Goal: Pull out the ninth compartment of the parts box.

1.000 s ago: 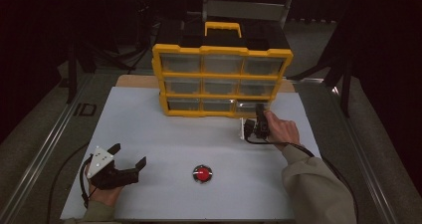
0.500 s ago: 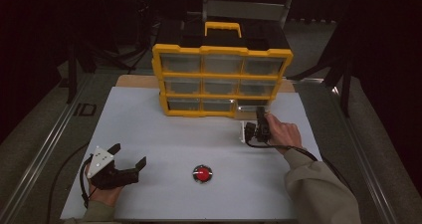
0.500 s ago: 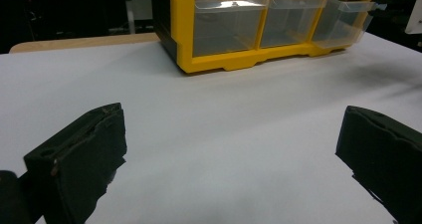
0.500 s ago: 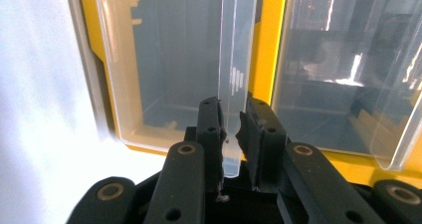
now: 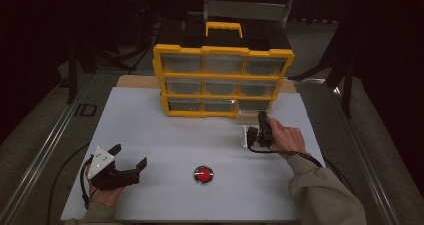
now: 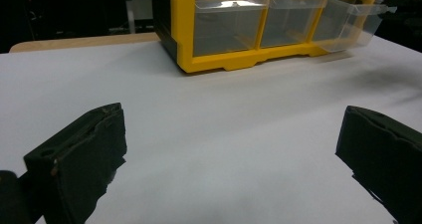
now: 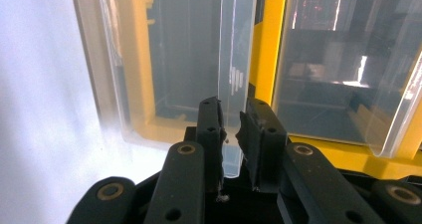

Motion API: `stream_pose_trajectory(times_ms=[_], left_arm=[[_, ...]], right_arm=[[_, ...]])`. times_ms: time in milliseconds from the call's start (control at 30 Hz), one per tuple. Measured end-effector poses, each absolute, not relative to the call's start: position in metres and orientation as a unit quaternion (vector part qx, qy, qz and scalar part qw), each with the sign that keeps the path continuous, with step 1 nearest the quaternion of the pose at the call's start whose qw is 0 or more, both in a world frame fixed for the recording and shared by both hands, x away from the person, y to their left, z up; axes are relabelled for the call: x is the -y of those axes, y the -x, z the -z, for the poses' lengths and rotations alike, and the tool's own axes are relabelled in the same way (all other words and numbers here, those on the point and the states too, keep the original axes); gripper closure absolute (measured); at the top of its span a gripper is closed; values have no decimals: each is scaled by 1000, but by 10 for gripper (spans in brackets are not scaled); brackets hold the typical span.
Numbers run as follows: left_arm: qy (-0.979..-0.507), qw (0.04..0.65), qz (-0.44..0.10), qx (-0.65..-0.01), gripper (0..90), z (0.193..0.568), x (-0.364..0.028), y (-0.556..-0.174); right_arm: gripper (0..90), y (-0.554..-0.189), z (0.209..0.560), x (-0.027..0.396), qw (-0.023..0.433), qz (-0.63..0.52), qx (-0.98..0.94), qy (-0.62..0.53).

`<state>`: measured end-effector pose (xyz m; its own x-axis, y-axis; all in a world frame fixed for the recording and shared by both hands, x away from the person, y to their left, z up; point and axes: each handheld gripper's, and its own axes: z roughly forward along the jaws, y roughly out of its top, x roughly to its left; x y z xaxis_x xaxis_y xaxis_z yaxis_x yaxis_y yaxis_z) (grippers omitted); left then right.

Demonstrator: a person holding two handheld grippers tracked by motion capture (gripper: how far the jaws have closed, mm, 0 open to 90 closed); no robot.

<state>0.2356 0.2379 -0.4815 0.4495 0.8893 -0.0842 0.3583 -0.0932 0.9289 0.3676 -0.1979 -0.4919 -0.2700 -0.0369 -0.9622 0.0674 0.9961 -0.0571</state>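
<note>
The right gripper (image 7: 230, 129) pinches the front lip of the clear bottom-right drawer (image 7: 234, 74), partly drawn from the yellow organizer (image 5: 222, 80). Likely next: a straight pull toward the person.

The left tool (image 5: 131, 164) is black, with two blocky black pads (image 6: 82, 154), a grey three-cornered plate on top and a black cable trailing behind. The right tool (image 7: 230, 122) has black linked arms with brass-ringed screws. Both sleeves (image 5: 325, 195) are khaki.
</note>
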Motion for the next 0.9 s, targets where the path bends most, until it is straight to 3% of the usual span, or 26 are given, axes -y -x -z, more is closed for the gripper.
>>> stream_pose_trajectory(times_ms=[900], left_arm=[[-689,499,-268,-453,1,481,-238,-235]], right_arm=[[775,-332,489,198,592,34,-805,-12]])
